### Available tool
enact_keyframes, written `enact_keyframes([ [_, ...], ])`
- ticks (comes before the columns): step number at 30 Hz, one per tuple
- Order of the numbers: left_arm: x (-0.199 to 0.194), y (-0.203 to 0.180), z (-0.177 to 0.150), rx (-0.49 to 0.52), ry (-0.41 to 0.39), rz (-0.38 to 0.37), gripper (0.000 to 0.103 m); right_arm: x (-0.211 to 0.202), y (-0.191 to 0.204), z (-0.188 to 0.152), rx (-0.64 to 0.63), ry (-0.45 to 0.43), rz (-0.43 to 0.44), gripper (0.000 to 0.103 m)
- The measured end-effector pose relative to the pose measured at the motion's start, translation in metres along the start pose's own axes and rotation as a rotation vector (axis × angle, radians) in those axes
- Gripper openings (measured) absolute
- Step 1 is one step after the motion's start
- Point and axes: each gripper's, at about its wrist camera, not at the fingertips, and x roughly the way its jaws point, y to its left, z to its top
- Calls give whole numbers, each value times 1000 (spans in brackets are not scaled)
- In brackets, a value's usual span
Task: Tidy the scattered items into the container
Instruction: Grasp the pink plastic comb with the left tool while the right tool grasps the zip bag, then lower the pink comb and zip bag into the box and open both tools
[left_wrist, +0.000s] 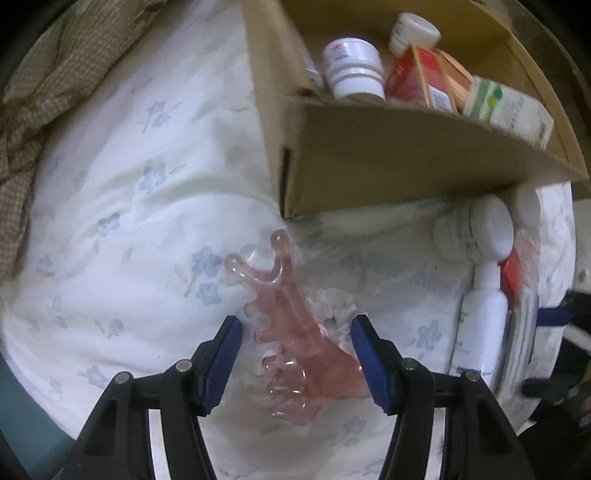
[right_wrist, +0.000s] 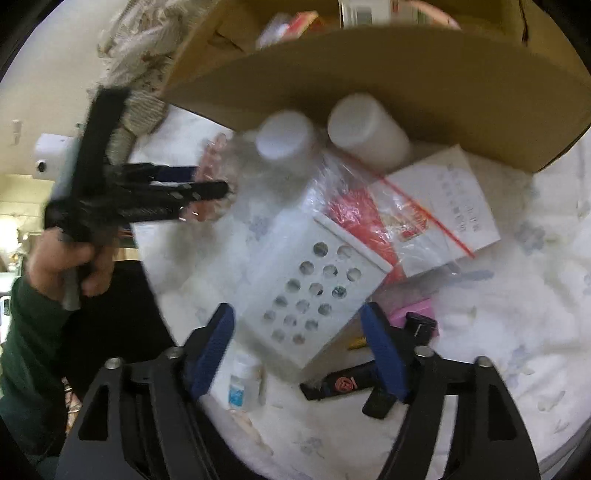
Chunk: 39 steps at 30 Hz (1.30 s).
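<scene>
In the left wrist view my left gripper (left_wrist: 295, 325) is open, its blue pads either side of a pink translucent comb-like massager (left_wrist: 284, 332) lying on the floral sheet. The cardboard box (left_wrist: 388, 158) stands beyond, holding a white jar (left_wrist: 352, 68), a red carton (left_wrist: 421, 79) and a green-white carton (left_wrist: 509, 107). In the right wrist view my right gripper (right_wrist: 299, 325) is open above a white box with round holes (right_wrist: 310, 295). The left gripper (right_wrist: 207, 184) shows at the left of that view, held by a hand.
Beside the box lie white bottles (right_wrist: 365, 129), a plastic bag with red packets (right_wrist: 402, 218), a white booklet (right_wrist: 461, 199), a small dropper bottle (right_wrist: 242, 382), a black tube (right_wrist: 343, 384) and a pink item (right_wrist: 410, 314). A checked blanket (left_wrist: 40, 92) lies at far left.
</scene>
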Motion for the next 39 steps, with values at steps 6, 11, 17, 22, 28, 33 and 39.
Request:
enact_keyframes([
  [6,-20,1,-8,11,-50,-12,31,5,5,0,-5,-34,-16,64],
  [11,-50,6,-23,3,-133,-94,31,-18,6,2,-32,-98,-21,29],
  [17,-80,0,-36,32,-230,-174,31,-66,13,-4,-75,-225,20,16],
  [22,-113,-17,-33,96,-325,-210,31,-100,14,-7,-91,-316,59,16],
  [28,-141,-20,-17,72,-480,-251,31,-137,14,-7,-76,-448,52,16],
  [33,-160,-16,-3,-16,-583,-259,31,-182,-7,-3,11,-617,-6,16],
  [39,-158,-41,29,-3,-613,-185,31,-194,-5,17,36,-715,-188,16],
])
